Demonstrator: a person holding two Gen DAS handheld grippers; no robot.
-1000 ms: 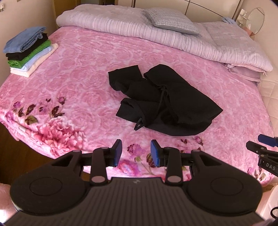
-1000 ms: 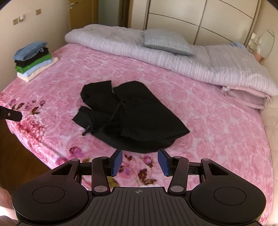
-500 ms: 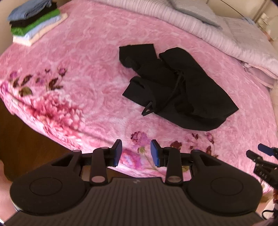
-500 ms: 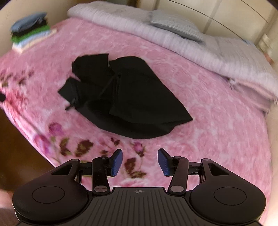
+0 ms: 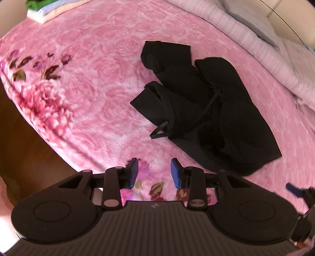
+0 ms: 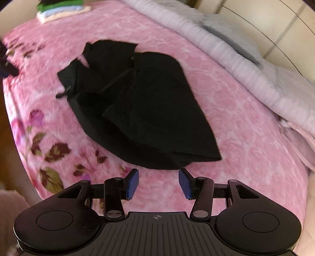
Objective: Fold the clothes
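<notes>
Over the bed (image 5: 94, 59), both grippers, left (image 5: 154, 173) and right (image 6: 158, 181), have dropped closer to the crumpled black garment (image 6: 137, 102), fingers spread and empty; grasping looks imminent.

Bed (image 5: 94, 82) with pink floral blanket.
Crumpled black garment (image 5: 206, 110) lies mid-bed; folded clothes stack (image 5: 45, 9) at the far-left corner from it; grey quilt (image 6: 246, 65) and pillow (image 5: 254, 21) beyond it.
</notes>
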